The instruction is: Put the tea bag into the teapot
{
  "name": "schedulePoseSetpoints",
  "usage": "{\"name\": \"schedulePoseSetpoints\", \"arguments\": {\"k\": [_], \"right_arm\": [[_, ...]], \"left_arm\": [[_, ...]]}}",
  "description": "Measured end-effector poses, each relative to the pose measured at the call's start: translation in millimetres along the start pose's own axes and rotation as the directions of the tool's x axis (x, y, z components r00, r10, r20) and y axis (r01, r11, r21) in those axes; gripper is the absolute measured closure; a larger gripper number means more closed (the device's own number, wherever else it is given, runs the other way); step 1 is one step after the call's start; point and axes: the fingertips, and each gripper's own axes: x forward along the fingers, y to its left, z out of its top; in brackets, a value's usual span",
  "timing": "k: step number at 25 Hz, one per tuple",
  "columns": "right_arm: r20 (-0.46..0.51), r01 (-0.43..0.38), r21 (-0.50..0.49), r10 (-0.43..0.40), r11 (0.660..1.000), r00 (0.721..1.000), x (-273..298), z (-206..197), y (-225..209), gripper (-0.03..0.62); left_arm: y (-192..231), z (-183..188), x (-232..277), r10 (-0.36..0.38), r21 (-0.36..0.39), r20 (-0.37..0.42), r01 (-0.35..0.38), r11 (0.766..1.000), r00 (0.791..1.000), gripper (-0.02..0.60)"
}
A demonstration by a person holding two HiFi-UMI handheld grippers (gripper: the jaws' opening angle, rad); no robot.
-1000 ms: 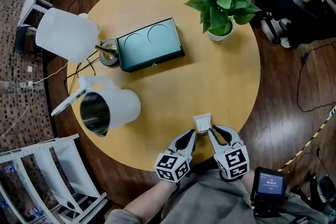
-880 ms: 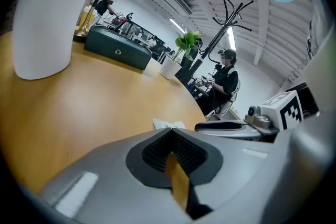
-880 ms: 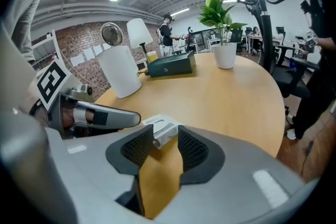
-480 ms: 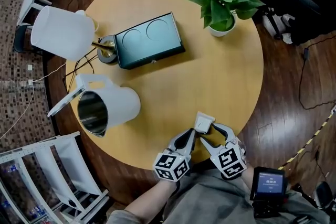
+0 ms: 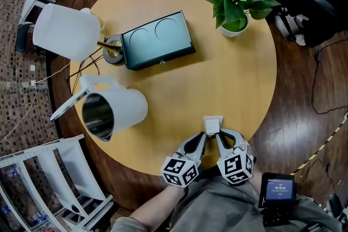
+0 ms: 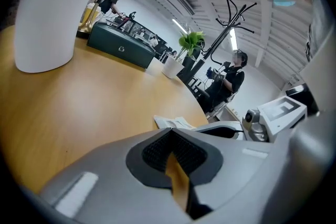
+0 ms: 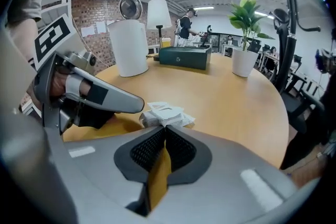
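Freshly closed right gripper, left gripper, both pinching tea bag

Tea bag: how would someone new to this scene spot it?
On the round wooden table, look at the edge nearest the person. The small white paper tea bag is there, the only flat paper thing, unlike the tall white teapot further left.
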Motion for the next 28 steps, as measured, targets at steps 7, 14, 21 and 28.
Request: {"name": "schedulePoseSetpoints", "arguments": {"k": [7,14,21,28], "right_arm": [[0.054,0.038,-0.002,-0.037,0.999,0.998,-11,21,-10,0.58],[0.188,0.106,-0.025,-0.099,0.994,0.977,-52,89,-28,0.58],[0.335,0.184,-0.051,-0.157,0.982,0.929,-117,162,-34,0.582],[0.454,0.237,-0.084,-0.175,0.968,0.874,-167,208,-29,0.582]], "left_arm": [[-10,19,-1,-0.022,0.028,0.033,0.022,0.999,0.999,0.584],[-47,81,-20,-0.064,0.094,0.143,0.051,0.994,0.988,0.584],[-93,152,-62,-0.102,0.183,0.282,0.051,0.982,0.954,0.584],[-132,194,-97,-0.143,0.258,0.389,0.041,0.965,0.91,0.584]]}}
